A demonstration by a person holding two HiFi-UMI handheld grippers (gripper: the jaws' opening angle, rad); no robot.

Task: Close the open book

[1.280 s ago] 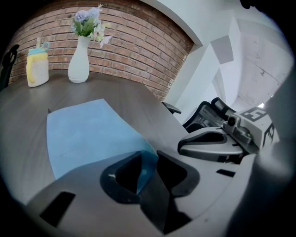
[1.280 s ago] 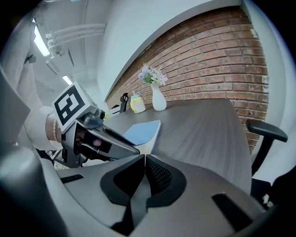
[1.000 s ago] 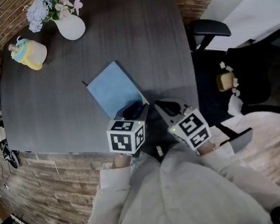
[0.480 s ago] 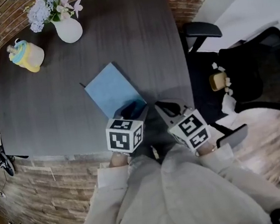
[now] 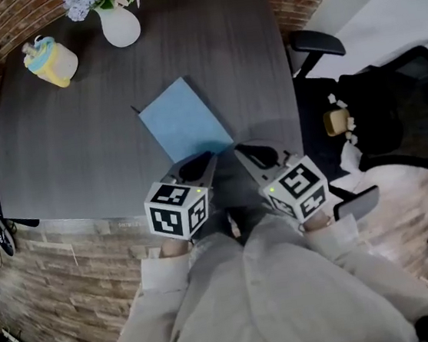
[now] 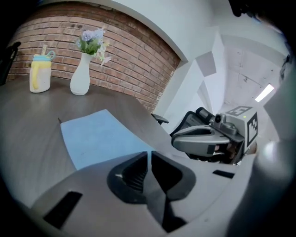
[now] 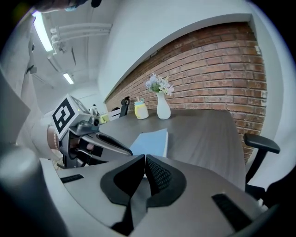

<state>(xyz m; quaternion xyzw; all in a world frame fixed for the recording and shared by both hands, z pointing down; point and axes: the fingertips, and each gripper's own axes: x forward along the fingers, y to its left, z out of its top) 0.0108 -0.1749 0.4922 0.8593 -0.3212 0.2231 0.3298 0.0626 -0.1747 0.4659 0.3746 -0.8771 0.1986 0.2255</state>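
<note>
The book (image 5: 185,127) is laid closed on the surface (image 5: 72,153). The left gripper (image 5: 201,161) fingers have just been closed on nothing; the right gripper (image 5: 247,153) fingers are shut, empty.

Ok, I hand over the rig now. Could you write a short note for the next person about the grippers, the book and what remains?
Left gripper: jaws have just been closing and are now together, with nothing between them. It is near the table's front edge.
Right gripper: shut, empty, beside the left one.
Book: blue, lies closed and flat on the table just beyond both grippers; neither grips it.
Done: the book is closed.
Left: apparently nothing.
</note>
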